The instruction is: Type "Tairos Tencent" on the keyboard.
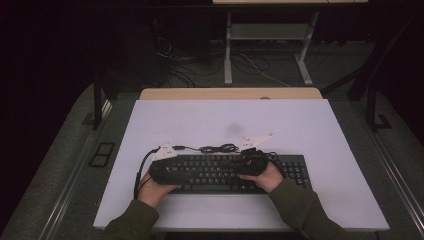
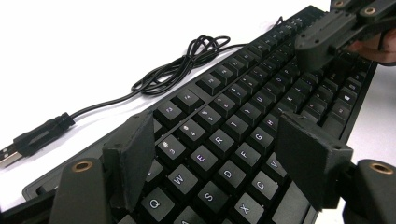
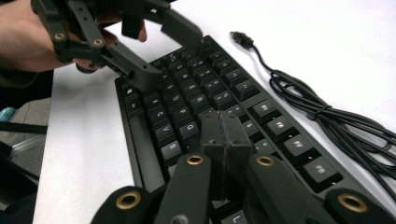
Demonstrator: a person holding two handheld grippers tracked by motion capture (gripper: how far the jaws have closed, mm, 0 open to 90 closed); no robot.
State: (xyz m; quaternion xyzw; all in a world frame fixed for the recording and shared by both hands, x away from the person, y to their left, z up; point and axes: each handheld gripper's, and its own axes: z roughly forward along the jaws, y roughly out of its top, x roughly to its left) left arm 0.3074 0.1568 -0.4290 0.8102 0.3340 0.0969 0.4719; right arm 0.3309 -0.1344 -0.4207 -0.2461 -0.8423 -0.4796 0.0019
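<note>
White desk [image 1: 310, 125], dark room beyond. Black keyboard [image 1: 225, 172] lay at the near edge, its cable [image 1: 217, 148] coiled just behind.

Step judged: key pressing; 1 keycap was best struck squarely, neighbours avoided.

Left claw [image 2: 215, 154]: spread apart over the letter keys, nothing grasped.

Right claw [image 3: 225, 133]: clenched, pads together, nothing held, tip poised above the keys.

The high view looks forward and down from above the near edge, taking in the whole table [image 1: 320, 130] from well back. The left gripper view sits low and close over the keyboard's [image 2: 243, 116] left end, facing right along it. The right gripper view, equally close, faces left. All three share keyboard and cable [image 3: 322, 112].
</note>
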